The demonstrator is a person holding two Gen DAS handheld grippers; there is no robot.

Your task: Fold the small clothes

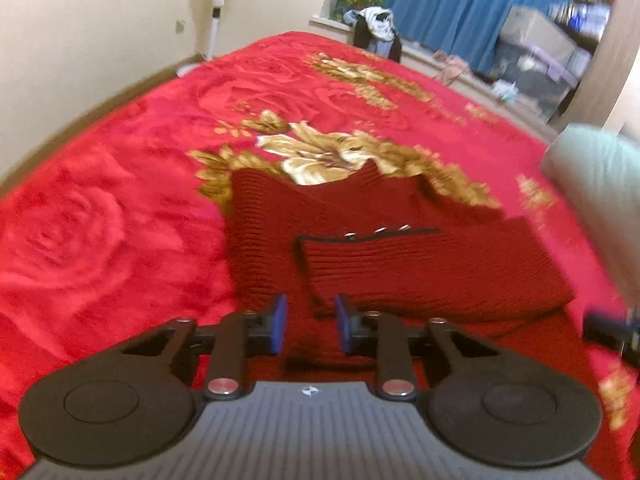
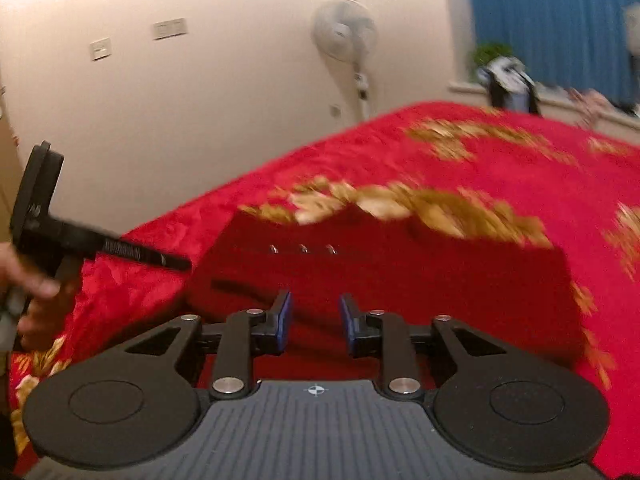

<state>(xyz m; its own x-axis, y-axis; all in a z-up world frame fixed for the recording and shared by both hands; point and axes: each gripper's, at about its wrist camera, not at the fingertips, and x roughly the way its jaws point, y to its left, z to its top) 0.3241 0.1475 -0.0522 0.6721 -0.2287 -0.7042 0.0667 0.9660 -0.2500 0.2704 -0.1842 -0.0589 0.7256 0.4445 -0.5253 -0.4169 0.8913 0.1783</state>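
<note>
A dark red ribbed knit garment [image 1: 400, 264] lies on the red floral blanket [image 1: 100, 220], with one part folded over across its middle and three small metal rings along that fold's edge. My left gripper [image 1: 311, 322] hovers over the garment's near edge, its blue pads apart with nothing pinched between them. In the right wrist view the same garment [image 2: 400, 280] is blurred. My right gripper [image 2: 315, 322] stands open above its near edge. The left gripper's body [image 2: 40, 216], held by a hand [image 2: 32, 292], shows at the left.
The blanket covers a bed that runs to a cream wall with a standing fan [image 2: 344, 36]. Blue curtains [image 1: 440, 0], a sill with a plant and clothes [image 1: 372, 28], and shelves sit at the back right. A pale green sleeve [image 1: 596, 200] enters from the right.
</note>
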